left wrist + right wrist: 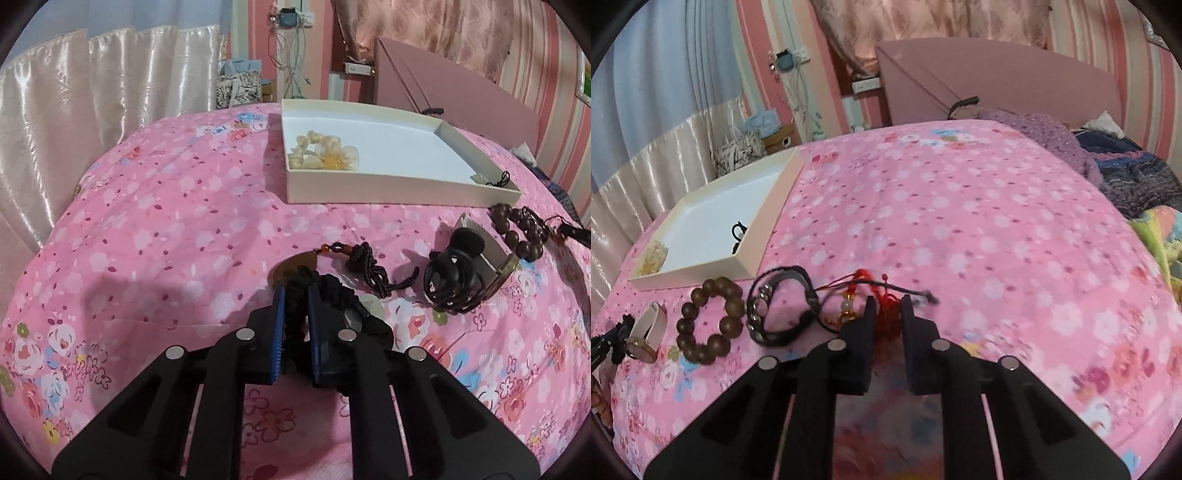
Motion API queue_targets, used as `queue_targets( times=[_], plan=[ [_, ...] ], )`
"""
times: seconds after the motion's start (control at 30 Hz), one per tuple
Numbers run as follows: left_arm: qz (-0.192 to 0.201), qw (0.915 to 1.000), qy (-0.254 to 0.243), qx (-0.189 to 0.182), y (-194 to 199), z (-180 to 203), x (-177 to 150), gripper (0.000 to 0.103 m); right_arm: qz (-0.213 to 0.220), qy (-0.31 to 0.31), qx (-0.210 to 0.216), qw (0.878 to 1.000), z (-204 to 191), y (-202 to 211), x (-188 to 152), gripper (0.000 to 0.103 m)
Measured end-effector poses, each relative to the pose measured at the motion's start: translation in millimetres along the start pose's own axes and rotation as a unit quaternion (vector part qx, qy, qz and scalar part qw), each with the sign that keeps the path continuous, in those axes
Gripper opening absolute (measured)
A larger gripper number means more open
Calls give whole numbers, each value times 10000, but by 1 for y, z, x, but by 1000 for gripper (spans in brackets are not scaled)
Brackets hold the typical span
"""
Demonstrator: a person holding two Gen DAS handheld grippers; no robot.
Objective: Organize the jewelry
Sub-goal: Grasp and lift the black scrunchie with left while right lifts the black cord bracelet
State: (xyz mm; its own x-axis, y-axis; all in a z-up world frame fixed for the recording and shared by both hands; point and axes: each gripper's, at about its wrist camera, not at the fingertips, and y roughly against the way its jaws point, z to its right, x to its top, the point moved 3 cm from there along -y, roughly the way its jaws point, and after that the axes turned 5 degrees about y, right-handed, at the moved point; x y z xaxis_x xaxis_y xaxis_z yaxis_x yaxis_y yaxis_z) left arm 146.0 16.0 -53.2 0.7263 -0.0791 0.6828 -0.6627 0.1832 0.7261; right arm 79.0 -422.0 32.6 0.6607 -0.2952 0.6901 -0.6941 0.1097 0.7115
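Jewelry on the pink floral bed, both grippers clamped on pieces.

The left gripper pinches a black braided cord beside its amber pendant; the right gripper pinches a red knotted cord. Both cords look light and limp, likely to dangle and snag neighbours; the thick knotted part seems the best hold. The white tray lies beyond.

A pink floral bedspread covers the bed. A pink headboard stands behind, satin curtains hang alongside, and crumpled purple bedding lies nearby.
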Motion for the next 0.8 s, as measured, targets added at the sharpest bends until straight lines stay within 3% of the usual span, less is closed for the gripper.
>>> queue_targets(
  times=[0.3, 0.53, 0.8],
  plan=[
    [253, 9996, 151, -46, 12, -6, 1, 8, 291, -359, -8, 9989, 38, 31, -9, 12],
    [437, 9973, 569, -179, 20, -23, 3, 7, 620, -241, 153, 9977, 26, 55, 6, 10],
    [761, 9948, 578, -338, 51, -29, 14, 6, 1073, -50, 442, 9932, 11, 91, 23, 10]
  ],
)
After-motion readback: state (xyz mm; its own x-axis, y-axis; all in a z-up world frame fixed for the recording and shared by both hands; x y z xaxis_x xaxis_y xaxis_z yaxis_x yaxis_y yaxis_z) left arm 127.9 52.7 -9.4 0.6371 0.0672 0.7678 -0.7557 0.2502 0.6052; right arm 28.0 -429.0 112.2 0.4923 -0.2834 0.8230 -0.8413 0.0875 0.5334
